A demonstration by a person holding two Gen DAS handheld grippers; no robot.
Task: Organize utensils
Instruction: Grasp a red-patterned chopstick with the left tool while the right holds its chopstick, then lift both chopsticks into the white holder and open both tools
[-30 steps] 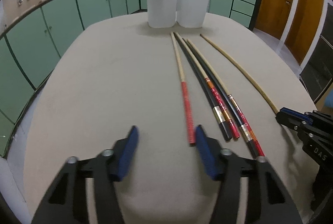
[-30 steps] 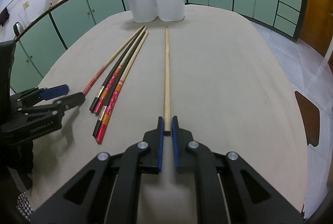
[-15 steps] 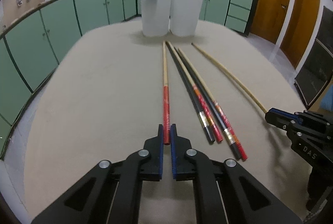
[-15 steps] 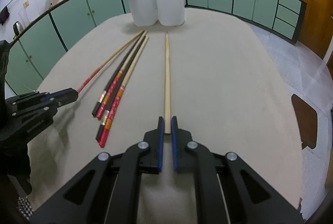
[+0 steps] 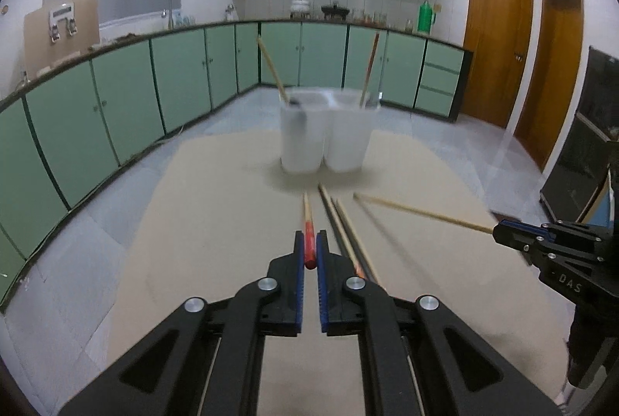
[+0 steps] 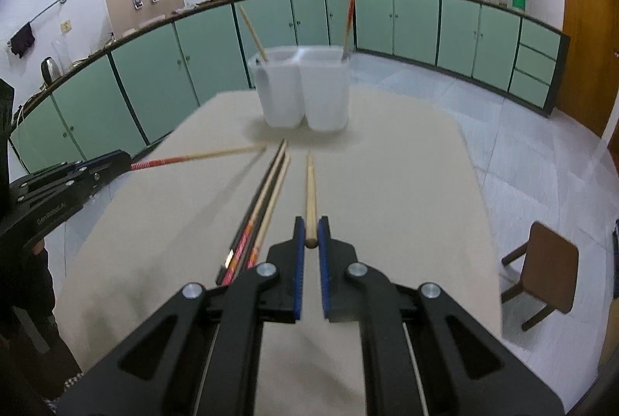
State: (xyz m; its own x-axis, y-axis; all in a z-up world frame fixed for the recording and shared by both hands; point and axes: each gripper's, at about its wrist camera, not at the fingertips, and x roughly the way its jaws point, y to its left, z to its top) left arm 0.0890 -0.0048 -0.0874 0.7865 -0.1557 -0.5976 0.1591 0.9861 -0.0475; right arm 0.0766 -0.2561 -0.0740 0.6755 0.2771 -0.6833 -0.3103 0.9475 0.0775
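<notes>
Black plastic right gripper (image 5: 501, 233) body, seen from the left wrist: "DAS"
Black plastic left gripper (image 6: 123, 160) body, seen from the right wrist: small white lettering, too blurred to read

Right gripper clamped on a plain chopstick above the table

At lower centre of the frame the right gripper (image 6: 310, 236) pinches the butt end of a plain wooden chopstick (image 6: 310, 191) between its blue pads, the stick running up the frame toward two white holders (image 6: 301, 87) that stand touching side by side at upper centre on the beige table (image 6: 406, 184). Each holder has one stick leaning in it. Just left of the held chopstick, three dark and red-banded chopsticks (image 6: 263, 199) lie together on the table. At the left edge the left gripper (image 6: 120, 160) is closed on the red end of a red-and-wood chopstick (image 6: 201, 156), whose tip points toward the holders. A brown stool (image 6: 549, 269) stands at lower right.
</notes>
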